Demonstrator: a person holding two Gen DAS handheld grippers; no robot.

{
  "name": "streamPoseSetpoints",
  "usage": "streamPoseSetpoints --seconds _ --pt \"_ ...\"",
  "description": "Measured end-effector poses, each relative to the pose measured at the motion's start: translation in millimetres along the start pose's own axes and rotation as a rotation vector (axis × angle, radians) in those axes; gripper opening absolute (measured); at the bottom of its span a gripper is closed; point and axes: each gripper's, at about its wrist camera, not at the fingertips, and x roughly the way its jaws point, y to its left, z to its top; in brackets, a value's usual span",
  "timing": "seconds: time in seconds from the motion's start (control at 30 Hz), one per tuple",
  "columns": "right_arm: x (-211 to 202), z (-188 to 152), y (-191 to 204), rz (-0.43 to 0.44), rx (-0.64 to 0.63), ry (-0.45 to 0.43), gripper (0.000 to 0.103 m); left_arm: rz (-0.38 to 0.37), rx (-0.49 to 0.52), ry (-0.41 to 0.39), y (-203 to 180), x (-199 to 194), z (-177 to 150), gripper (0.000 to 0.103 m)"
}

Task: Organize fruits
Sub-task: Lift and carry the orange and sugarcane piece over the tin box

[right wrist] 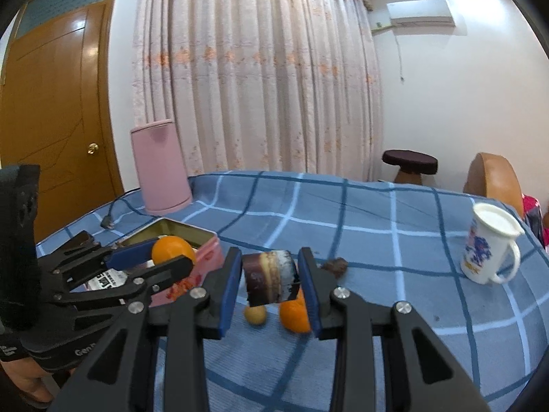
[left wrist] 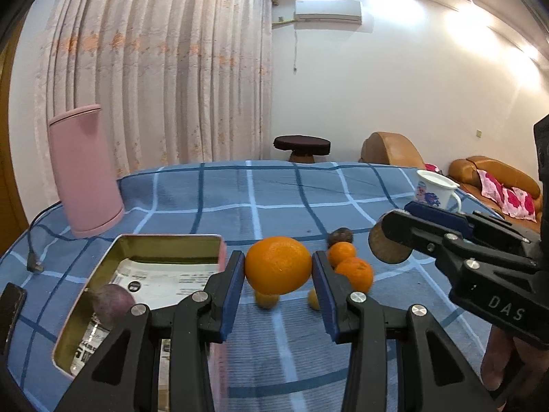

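Both grippers loaded above a desk draped in blue checked cloth, mid-sort. Left gripper pinching a large orange between its blue pads, held clear of the cloth and just right of an open pink tin, apparently on its way to the tin. One purplish round fruit already inside, resting on printed paper that lines the bottom, which suggests the tin as the collecting place. Right gripper clamped on a short brown cylinder with pale and dark bands, its flat ends against the pads; identity as a fruit hard to confirm, and seen from the left wrist only as a brown disc raised off the desk. Still loose on the cloth, grouped between the two grippers: two small oranges touching each other, a dark wrinkled fruit just behind them, and two tiny yellow fruits partly hidden under the held orange. Tall pink container with a trailing cable at the desk's left rear, a printed white mug at the right, both well apart from the fruit. Next move likely a lowering of the orange into the tin, with care against rolling onto the fruit already there.
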Motion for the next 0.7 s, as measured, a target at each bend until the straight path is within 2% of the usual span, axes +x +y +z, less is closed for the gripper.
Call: streamPoseSetpoints --seconds 0.33,0.7 --pt "15.0 17.2 37.6 0.060 -0.064 -0.005 0.036 0.047 -0.042 0.006 29.1 -5.2 -2.8 0.042" --pt "38.2 21.1 76.4 0.133 -0.118 0.030 0.036 0.118 -0.081 0.018 64.4 -11.2 -9.4 0.042"
